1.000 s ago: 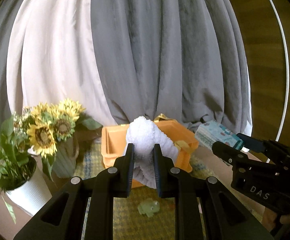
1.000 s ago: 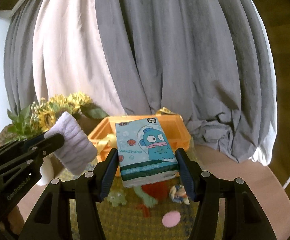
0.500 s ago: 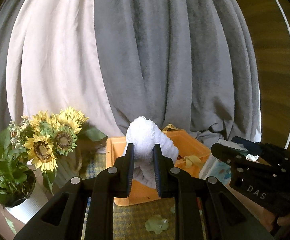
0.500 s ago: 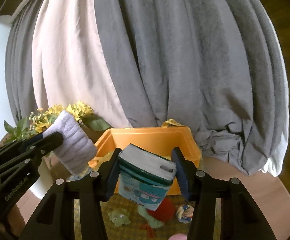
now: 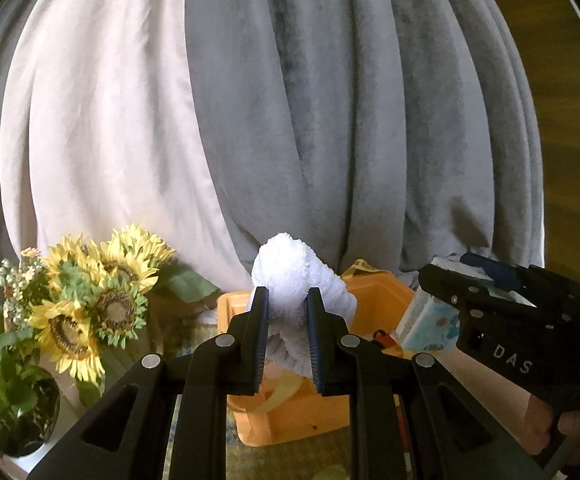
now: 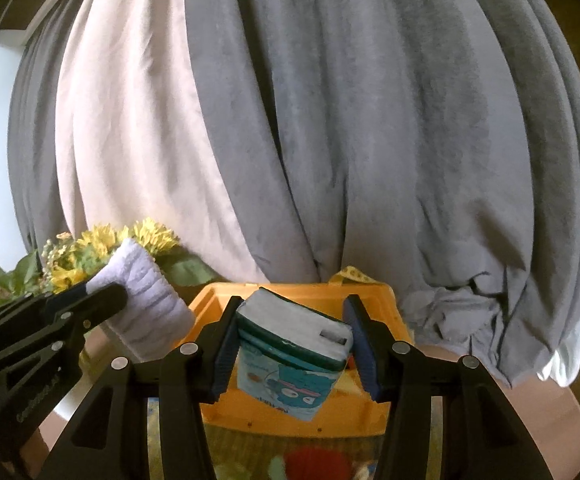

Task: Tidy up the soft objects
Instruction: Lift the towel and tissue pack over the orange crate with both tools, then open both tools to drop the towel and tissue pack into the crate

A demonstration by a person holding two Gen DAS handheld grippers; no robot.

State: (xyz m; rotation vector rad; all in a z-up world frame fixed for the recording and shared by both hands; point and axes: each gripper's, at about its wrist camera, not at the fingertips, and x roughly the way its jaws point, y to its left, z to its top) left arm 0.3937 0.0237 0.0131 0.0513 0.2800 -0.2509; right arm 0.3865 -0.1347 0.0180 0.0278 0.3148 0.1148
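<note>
Holding towel (image 5: pixel 290 276) clamped in left gripper (image 5: pixel 287 336), above bin (image 5: pixel 374 292). Holding tissue pack (image 6: pixel 294 360) clamped in right gripper (image 6: pixel 292 354), tilted, above bin front rim. Both likely light, compressible; gripping mid-body, gently, avoiding crushing or slipping.

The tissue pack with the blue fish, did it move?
Yes. The tissue pack tipped forward in the right gripper and got closer to the orange bin, now over its front wall.
</note>
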